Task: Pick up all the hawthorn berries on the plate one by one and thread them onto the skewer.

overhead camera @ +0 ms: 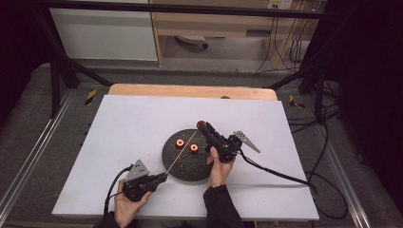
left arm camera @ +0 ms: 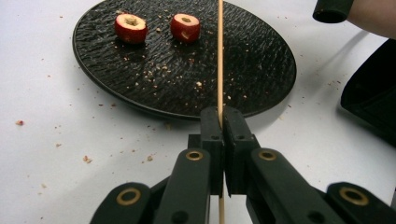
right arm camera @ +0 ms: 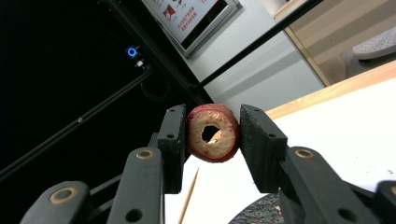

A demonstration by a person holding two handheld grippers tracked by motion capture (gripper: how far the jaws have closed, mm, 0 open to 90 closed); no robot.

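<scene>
- Wooden skewer (left arm camera: 220, 56): the left gripper (left arm camera: 223, 122) has its jaws clamped together on the near end, and the thin stick runs away from them over the black plate (left arm camera: 261, 65).
- In the high view the skewer (overhead camera: 180, 152) slants from the left gripper (overhead camera: 163, 177), at the near left of the plate (overhead camera: 177, 167), up toward the far right, its far part above the plate.
- Red fruit ring (right arm camera: 213, 133): the right gripper (right arm camera: 211, 140) has its jaws clamped on the ring's two sides, and the hole through its pale middle faces the camera.
- In the high view the right gripper (overhead camera: 205, 126) holds that ring (overhead camera: 201, 124) over the far right rim of the plate, near the skewer's far tip.
- Two more red fruit pieces (overhead camera: 180, 143) (overhead camera: 194, 147) lie on the plate, just beside each other, one either side of the skewer.
- Crumbs are scattered over the plate and the white tabletop (left arm camera: 46, 93).
</scene>
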